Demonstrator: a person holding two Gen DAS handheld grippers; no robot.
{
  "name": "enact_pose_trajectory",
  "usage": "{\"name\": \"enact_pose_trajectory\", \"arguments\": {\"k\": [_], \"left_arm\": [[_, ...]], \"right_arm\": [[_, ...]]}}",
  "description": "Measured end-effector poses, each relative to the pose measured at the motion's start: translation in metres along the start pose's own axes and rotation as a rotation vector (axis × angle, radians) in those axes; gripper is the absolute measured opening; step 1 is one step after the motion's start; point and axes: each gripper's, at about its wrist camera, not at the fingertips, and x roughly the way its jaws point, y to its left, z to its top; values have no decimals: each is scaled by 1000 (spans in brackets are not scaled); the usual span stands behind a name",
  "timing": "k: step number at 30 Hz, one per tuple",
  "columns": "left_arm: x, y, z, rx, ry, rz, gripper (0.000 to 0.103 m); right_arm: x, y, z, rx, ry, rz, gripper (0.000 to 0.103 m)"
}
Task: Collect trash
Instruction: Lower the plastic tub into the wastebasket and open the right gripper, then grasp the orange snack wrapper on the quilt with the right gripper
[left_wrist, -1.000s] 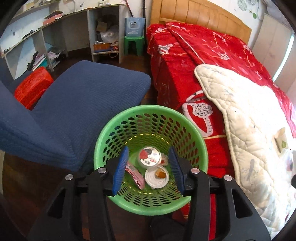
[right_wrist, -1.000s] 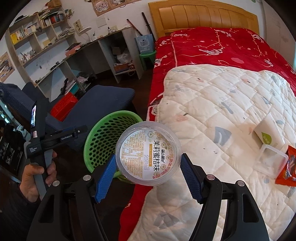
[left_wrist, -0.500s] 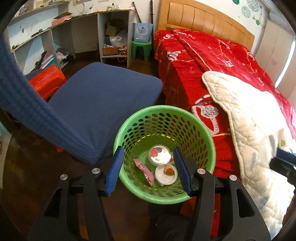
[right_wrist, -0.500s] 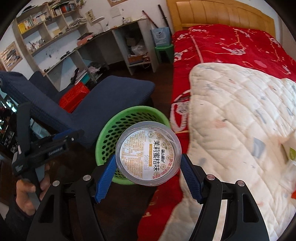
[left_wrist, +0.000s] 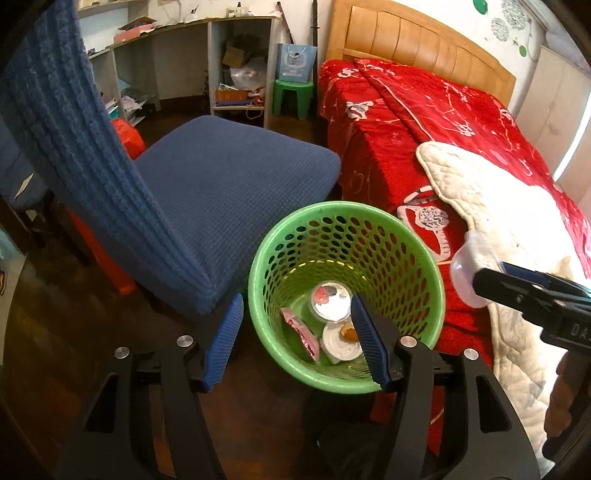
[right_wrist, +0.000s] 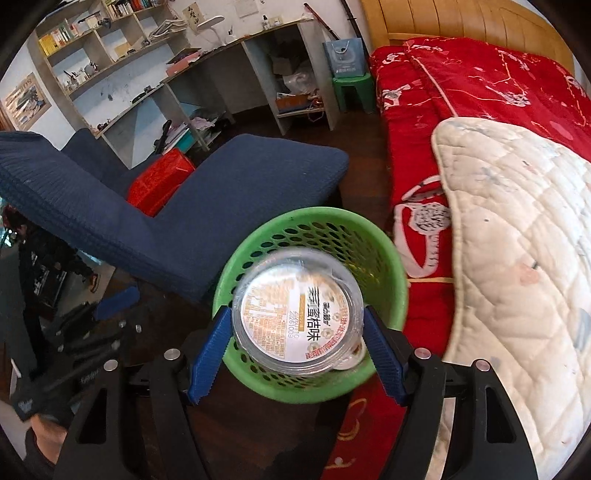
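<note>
A green perforated basket (left_wrist: 424, 258) stands on the dark floor between a blue chair and the bed. In it lie two round white cups (left_wrist: 331, 300) and a pink wrapper (left_wrist: 303, 334). My left gripper (left_wrist: 297, 341) is open and empty, held above the basket's near rim. My right gripper (right_wrist: 297, 350) is shut on a clear plastic cup (right_wrist: 295, 317) with a printed foil lid, held over the basket (right_wrist: 384, 254). In the left wrist view the cup (left_wrist: 466, 275) and right gripper come in from the right.
The blue chair (left_wrist: 229, 177) is left of the basket. The bed with a red cover (left_wrist: 417, 118) and a white quilt (left_wrist: 491, 199) is to the right. Desk shelves (right_wrist: 155, 92), a green stool (left_wrist: 293, 96) and a red box (right_wrist: 160, 181) stand behind.
My right gripper has carried the cup from over the bed to above the basket. My left gripper has drawn back and left, so the basket sits further right in its view.
</note>
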Motion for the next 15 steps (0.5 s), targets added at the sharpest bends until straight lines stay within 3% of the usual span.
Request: {"name": "enact_pose_trajectory", "arguments": {"k": [6, 15], "left_arm": [[-2, -8, 0, 10, -9, -2, 65], [-11, -35, 0, 47, -24, -34, 65]], "right_arm": [[-5, -1, -3, 5, -18, 9, 77], [-56, -33, -28, 40, -67, -34, 79]]}}
